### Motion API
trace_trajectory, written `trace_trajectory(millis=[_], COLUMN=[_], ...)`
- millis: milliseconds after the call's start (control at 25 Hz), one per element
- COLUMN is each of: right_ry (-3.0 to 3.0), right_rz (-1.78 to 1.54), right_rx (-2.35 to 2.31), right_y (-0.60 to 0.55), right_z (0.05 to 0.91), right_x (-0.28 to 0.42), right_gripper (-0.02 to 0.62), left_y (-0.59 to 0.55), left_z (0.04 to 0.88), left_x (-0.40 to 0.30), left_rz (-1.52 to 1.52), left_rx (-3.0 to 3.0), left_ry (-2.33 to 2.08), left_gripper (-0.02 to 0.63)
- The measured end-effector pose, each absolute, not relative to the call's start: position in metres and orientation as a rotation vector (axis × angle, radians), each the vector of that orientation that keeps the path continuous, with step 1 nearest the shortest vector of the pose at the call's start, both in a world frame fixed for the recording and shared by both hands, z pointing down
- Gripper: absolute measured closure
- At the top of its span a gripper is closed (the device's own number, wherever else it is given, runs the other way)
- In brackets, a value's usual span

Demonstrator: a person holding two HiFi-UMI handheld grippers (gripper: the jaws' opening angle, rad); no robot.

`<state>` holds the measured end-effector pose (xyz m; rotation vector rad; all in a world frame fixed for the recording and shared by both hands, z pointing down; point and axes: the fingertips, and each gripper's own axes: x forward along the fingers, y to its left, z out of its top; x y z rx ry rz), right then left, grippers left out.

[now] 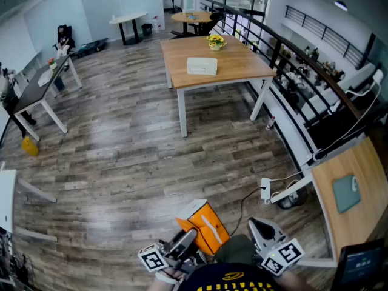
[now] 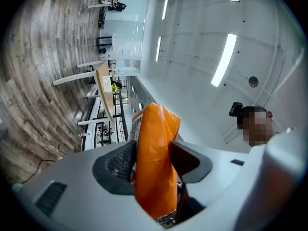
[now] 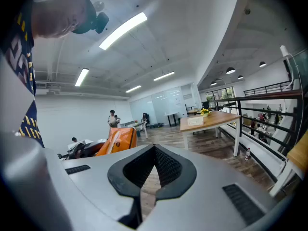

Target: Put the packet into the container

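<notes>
- The left gripper [image 2: 154,160] has its jaws spread wide and clamped on the orange plastic packet [image 2: 156,129], one dark ribbed pad pressing each face.
- In the head view, the packet [image 1: 205,225] is carried in the air at the bottom of the picture, above the grey-brown wood-plank floor [image 1: 133,144].
- The right gripper [image 3: 155,165] has its jaws closed together, with nothing between them.
- A white rectangular box [image 1: 202,66] lies on the light wooden table with white legs [image 1: 239,62], well apart from both grippers.
</notes>
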<state>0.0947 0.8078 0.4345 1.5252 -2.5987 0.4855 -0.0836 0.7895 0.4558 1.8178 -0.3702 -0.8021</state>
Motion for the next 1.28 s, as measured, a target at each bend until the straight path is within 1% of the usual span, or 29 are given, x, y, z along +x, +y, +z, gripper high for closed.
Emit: trace_trajectory(millis=[360, 520, 680, 840, 920, 1040, 1280], right_ry=[-2.653, -2.777, -2.86, -2.93, -2.949, -2.925, -2.873], right_rz=[0.578, 0.599, 0.702, 0.814, 0.805, 0.775, 0.995], right_rx=[1.5, 1.415, 1.269, 0.995, 0.873, 0.745, 0.623], right_y=[0.714, 0.65, 0.584, 0.528, 0.497, 0.443, 0.354], right_z=[0.46, 0.451, 0.438, 0.423, 0.414, 0.409, 0.419], right_x=[0.083, 0.079, 0.089, 0.086, 0.079, 0.069, 0.054], right_gripper=[0.586, 0.584, 0.576, 0.395, 0.34, 0.325, 0.321], left_y=[0.713, 0.65, 0.577, 0.515, 0.484, 0.434, 0.349], left_z=[0.471, 0.465, 0.449, 0.433, 0.43, 0.424, 0.423], left_x=[-0.081, -0.075, -0.061, -0.043, -0.036, -0.025, -0.021], left_rz=[-0.745, -0.734, -0.733, -0.739, -0.729, -0.705, -0.748], left_rx=[1.824, 1.858, 1.896, 1.942, 1.962, 1.995, 2.007], left_ry=[-0.418, -0.469, -0.514, -0.548, -0.556, -0.538, -0.379], left_gripper=[0.394, 0.394, 0.394, 0.394, 0.393, 0.393, 0.393])
